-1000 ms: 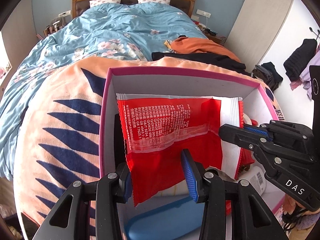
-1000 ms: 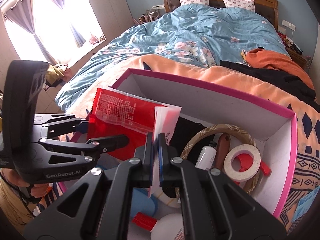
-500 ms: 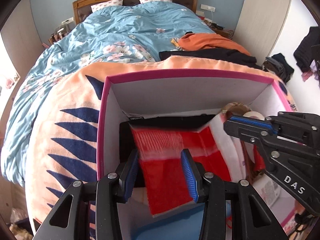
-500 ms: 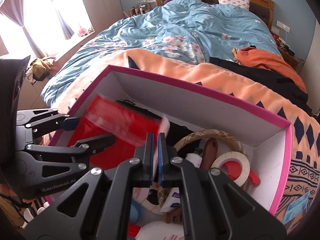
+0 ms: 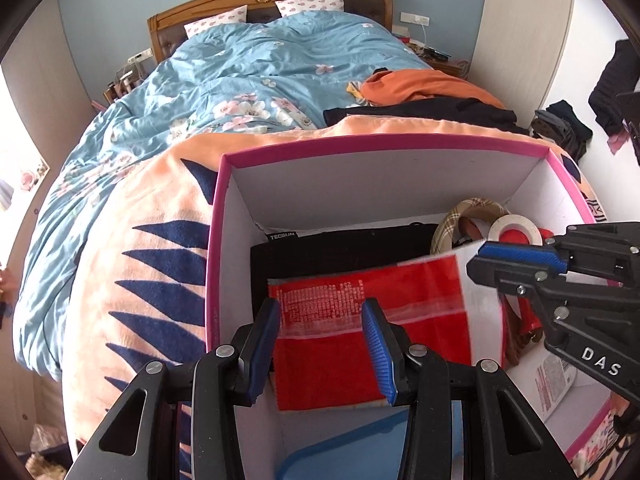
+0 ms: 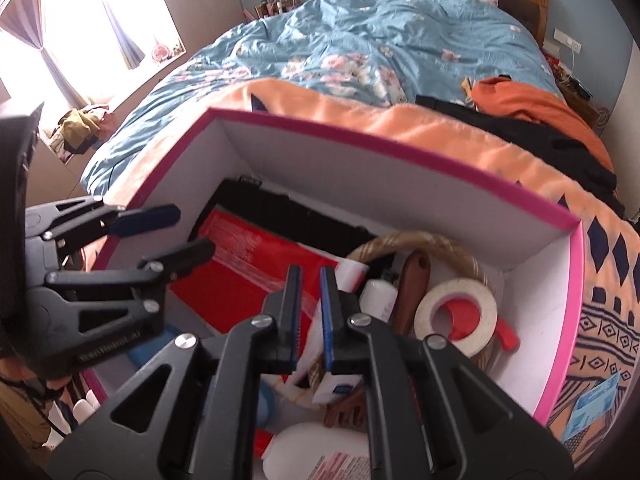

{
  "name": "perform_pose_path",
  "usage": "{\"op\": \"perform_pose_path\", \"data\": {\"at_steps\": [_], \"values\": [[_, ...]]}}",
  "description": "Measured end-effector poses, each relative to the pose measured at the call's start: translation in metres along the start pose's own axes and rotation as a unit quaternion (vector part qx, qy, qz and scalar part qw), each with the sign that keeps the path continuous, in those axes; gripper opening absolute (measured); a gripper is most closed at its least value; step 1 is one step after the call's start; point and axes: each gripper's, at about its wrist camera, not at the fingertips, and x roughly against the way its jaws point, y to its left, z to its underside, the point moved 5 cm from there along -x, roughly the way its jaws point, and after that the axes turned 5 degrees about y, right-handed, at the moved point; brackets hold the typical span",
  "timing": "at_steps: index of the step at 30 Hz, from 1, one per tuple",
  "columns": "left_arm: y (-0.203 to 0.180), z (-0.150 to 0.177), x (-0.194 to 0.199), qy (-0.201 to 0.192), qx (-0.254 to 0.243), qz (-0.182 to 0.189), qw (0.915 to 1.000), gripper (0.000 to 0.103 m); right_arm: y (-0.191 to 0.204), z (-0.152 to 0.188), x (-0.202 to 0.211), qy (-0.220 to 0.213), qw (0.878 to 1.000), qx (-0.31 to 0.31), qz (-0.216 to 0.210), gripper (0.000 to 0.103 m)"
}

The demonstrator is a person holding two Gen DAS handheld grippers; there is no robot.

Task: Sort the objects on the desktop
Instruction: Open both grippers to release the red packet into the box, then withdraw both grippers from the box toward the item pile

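A red snack packet (image 5: pixel 372 312) lies inside the pink-rimmed white box (image 5: pixel 380 142), resting on a black case (image 5: pixel 340 244). It also shows in the right wrist view (image 6: pixel 248 280). My left gripper (image 5: pixel 322 340) is open and hovers just above the packet's near end, touching nothing. My right gripper (image 6: pixel 308 296) is open a little, its fingers apart over the packet's white edge (image 6: pixel 348 276). It appears at the right of the left wrist view (image 5: pixel 520 264).
The box (image 6: pixel 400 148) sits on an orange and navy blanket (image 5: pixel 132 248) on a bed. Inside are a tape roll (image 6: pixel 456 312), a plaid ring (image 6: pixel 408 240), a brown handle (image 6: pixel 412 284), white bottles (image 6: pixel 316 456) and a blue object (image 5: pixel 344 448).
The red packet has gone from held upright to lying flat in the box. My right gripper has opened and let go of it. Both grippers have lowered toward the box.
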Motion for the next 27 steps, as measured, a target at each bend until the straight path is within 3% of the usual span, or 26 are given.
{"op": "perform_pose_path", "data": {"at_steps": [3,8,13,17,20,23,27], "values": [[0.000,0.003,0.002,-0.002,0.002,0.007,1.0000,0.043,-0.002,0.004,-0.003,0.006,1.000,0.001,0.009,0.016],[0.001,0.012,0.012,-0.013,0.000,0.037,0.9992,0.043,-0.003,0.009,0.004,-0.008,1.000,-0.009,-0.011,0.016],[-0.001,0.025,0.031,-0.032,-0.007,0.072,0.9968,0.051,-0.001,0.016,0.020,-0.034,0.999,-0.007,-0.025,0.017],[-0.001,0.039,0.053,-0.047,-0.011,0.084,0.9953,0.054,0.006,0.026,0.039,-0.060,0.997,-0.007,-0.055,0.027],[0.006,0.052,0.070,-0.055,-0.003,0.103,0.9932,0.054,0.019,0.040,0.059,-0.081,0.994,0.004,-0.076,0.028],[0.018,0.070,0.090,-0.061,0.013,0.121,0.9907,0.055,0.035,0.060,0.082,-0.102,0.990,0.021,-0.099,0.036],[0.035,0.099,0.114,-0.073,0.040,0.126,0.9885,0.060,0.064,0.098,0.103,-0.110,0.983,0.056,-0.138,0.038]]}}
